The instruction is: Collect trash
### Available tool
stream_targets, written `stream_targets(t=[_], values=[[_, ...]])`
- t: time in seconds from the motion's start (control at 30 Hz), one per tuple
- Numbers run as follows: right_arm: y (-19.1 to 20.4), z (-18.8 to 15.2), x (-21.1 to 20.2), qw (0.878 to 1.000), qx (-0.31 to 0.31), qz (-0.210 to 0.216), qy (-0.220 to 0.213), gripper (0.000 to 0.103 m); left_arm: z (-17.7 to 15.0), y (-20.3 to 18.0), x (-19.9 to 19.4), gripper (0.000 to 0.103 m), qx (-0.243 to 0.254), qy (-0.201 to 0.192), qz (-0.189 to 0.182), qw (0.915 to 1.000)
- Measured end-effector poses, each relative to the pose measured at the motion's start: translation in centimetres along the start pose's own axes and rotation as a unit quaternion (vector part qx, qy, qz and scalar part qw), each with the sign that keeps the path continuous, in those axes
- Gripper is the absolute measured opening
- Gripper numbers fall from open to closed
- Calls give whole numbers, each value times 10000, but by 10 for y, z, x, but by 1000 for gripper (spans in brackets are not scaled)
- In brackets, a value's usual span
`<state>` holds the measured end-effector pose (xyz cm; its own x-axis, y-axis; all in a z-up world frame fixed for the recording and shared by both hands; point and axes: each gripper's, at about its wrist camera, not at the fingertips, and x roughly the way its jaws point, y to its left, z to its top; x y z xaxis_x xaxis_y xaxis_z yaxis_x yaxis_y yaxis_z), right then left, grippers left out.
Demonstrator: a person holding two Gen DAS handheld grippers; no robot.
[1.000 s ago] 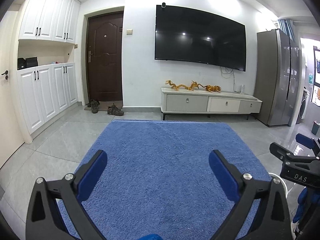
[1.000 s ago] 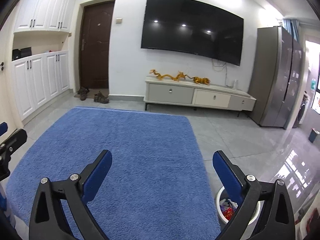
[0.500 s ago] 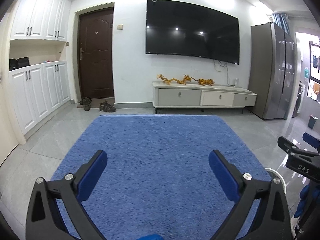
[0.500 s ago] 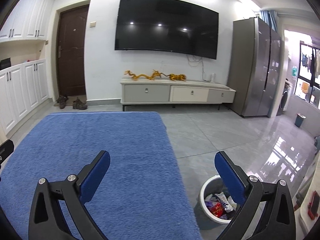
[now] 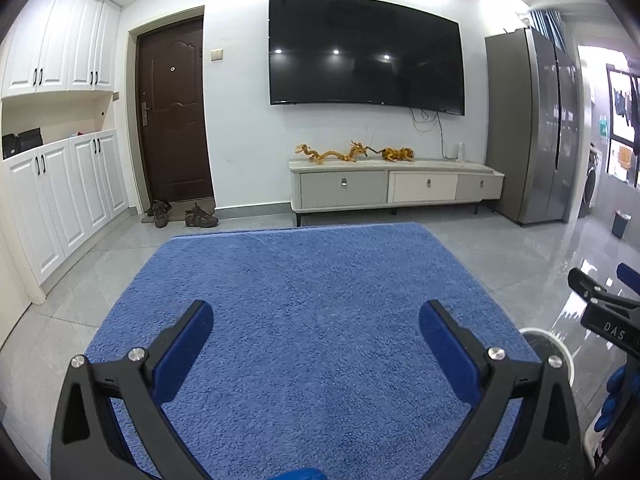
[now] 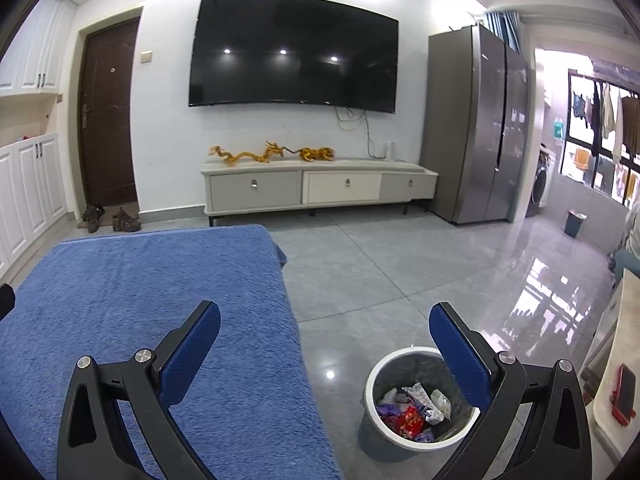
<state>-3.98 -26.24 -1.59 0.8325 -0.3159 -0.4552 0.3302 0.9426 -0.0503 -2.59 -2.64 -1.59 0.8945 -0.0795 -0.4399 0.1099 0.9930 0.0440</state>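
A grey waste bin with a white rim [image 6: 374,372] stands on the tiled floor by the right edge of a blue cloth surface [image 6: 120,304]. It holds several crumpled wrappers [image 6: 412,412]. My right gripper [image 6: 324,340] is open and empty, above and short of the bin. My left gripper [image 5: 316,338] is open and empty over the blue cloth surface [image 5: 316,280]. The bin's rim [image 5: 560,346] shows at the right in the left wrist view, behind the right gripper's body [image 5: 604,316].
A low TV cabinet [image 6: 320,188] with gold dragon figures stands under a wall TV. A steel fridge [image 6: 480,128] is to the right, white cupboards [image 5: 60,184] and a brown door with shoes to the left. A red phone [image 6: 624,392] lies on a surface at far right.
Both views have swung to the right. The waste bin has come fully into the right wrist view. Both grippers stay open.
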Motion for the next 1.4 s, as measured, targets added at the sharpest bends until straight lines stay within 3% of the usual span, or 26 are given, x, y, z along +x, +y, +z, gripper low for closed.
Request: stream_targets(t=[0.47,1.4], values=[[-9,-8,15,9997,102,-128,181,102,-4,-4,5,103,93,76,-25,9999],[6,-1,-2,9999,-87,-112,-44,102,-5,11,-7,103,-52,-63,5,10000]])
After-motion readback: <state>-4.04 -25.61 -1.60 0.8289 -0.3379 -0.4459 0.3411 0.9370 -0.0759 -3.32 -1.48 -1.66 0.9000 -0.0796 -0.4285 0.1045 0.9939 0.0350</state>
